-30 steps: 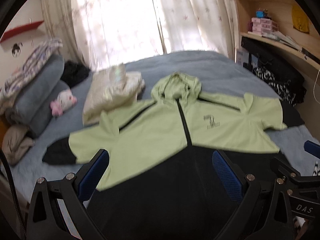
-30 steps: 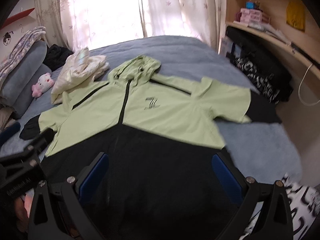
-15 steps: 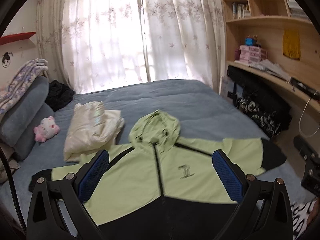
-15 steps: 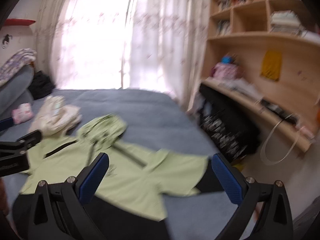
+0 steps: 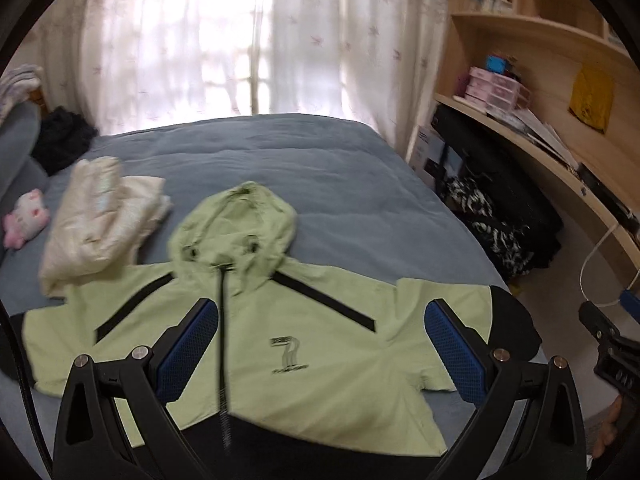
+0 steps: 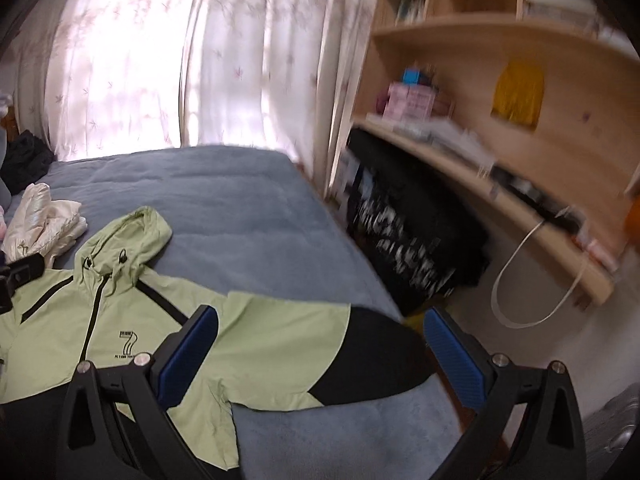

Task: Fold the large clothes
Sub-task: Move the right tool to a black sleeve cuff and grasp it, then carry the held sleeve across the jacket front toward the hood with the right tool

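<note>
A light green and black hooded jacket lies flat and face up on the blue bed, hood toward the window, sleeves spread sideways. My left gripper hovers open above its chest, nothing between the blue pads. My right gripper is open above the jacket, over its right sleeve, whose black cuff reaches the bed's edge. The right gripper's body shows at the far right of the left wrist view; the left gripper's body shows at the left edge of the right wrist view.
A folded cream garment lies left of the hood, with a pink plush toy and dark clothes beyond. Right of the bed stand a wooden desk and shelves, a black patterned bag and a white cable.
Both grippers rose and tilted up from the black hem, then the left dipped back toward the chest. The right swung right over the sleeve. Both stayed open.
</note>
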Tool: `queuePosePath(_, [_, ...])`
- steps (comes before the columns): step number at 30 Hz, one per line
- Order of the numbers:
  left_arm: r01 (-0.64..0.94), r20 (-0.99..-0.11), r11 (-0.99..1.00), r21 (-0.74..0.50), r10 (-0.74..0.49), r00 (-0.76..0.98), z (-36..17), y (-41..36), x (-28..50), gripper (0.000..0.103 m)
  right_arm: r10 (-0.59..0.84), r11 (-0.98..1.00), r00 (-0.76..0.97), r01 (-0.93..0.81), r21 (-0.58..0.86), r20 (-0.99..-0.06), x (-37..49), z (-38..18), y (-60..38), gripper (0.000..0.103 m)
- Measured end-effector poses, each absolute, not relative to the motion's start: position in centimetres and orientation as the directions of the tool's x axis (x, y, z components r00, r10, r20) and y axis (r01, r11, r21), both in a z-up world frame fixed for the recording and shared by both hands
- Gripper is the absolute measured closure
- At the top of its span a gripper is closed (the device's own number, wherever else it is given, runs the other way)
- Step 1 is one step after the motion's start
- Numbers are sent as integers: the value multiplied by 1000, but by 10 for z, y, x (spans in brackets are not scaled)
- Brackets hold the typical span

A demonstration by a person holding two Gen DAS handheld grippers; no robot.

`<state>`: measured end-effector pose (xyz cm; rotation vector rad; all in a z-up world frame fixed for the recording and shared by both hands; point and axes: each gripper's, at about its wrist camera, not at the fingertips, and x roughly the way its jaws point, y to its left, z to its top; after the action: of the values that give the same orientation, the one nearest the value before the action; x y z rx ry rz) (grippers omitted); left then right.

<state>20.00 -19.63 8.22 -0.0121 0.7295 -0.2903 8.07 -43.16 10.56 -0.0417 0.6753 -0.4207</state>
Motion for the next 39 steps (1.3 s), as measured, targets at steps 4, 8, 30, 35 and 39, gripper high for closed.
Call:
queuePosePath(4, [269,-691,961,-60,-234,684,50,-232,220,1,-290,922,650,387,-23,-702,95,66,-487,16])
queuePosePath(8, [282,-733,957,-70,-242,636,19,-259,238,1,-220,865,657,474,168,-721,92,23,-548,20])
queuePosePath(30, [257,-857,963,-85,-203,474,-107,-333,290,3,-18,520,545,721,457,-838,91,-141,-689,17])
queuePosePath(35, [275,-837,958,-77,-212,505,-99,-326,287,5,-103,547,523,741,391,-846,103,-133,-689,62])
queuePosePath(39, [280,-799,957,-82,-231,556,-80,-307,281,5,-137,568,586,707,421,-799,103,-111,-684,97])
